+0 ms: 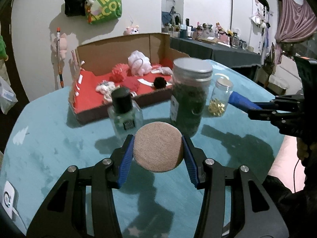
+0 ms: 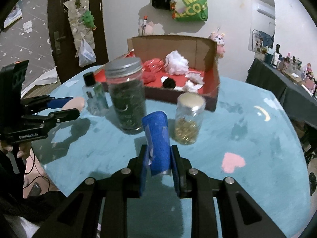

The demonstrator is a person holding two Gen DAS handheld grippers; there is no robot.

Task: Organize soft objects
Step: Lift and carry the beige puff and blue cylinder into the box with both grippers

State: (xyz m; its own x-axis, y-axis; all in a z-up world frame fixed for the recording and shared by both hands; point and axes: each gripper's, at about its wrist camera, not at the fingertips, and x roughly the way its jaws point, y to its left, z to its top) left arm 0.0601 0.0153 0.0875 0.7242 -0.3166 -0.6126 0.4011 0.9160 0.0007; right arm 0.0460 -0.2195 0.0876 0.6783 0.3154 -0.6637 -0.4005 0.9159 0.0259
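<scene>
In the left wrist view my left gripper (image 1: 157, 141) is shut on a tan, round soft ball (image 1: 158, 148), held above the teal table. The right wrist view has my right gripper (image 2: 158, 151) shut on a blue rolled soft piece (image 2: 156, 136) that stands up between the pads. Beyond both stands a cardboard box (image 1: 118, 49) (image 2: 168, 45) with a red lining. It holds a white mesh pouf (image 1: 138, 61) (image 2: 176, 60), red spiky balls (image 1: 118, 74), a black pom-pom (image 1: 160, 82) (image 2: 169, 83) and white scraps. Each gripper also shows in the other's view, the right gripper (image 1: 255, 109) and the left gripper (image 2: 76, 107).
Between the grippers and the box stand a tall jar of green material (image 1: 188, 95) (image 2: 126, 97), a small jar of gold bits (image 1: 219, 97) (image 2: 188, 119) and a square bottle with a black cap (image 1: 124, 111) (image 2: 94, 95). The teal table cloth (image 1: 49, 148) (image 2: 257, 138) ends near a dark side table (image 2: 293, 91).
</scene>
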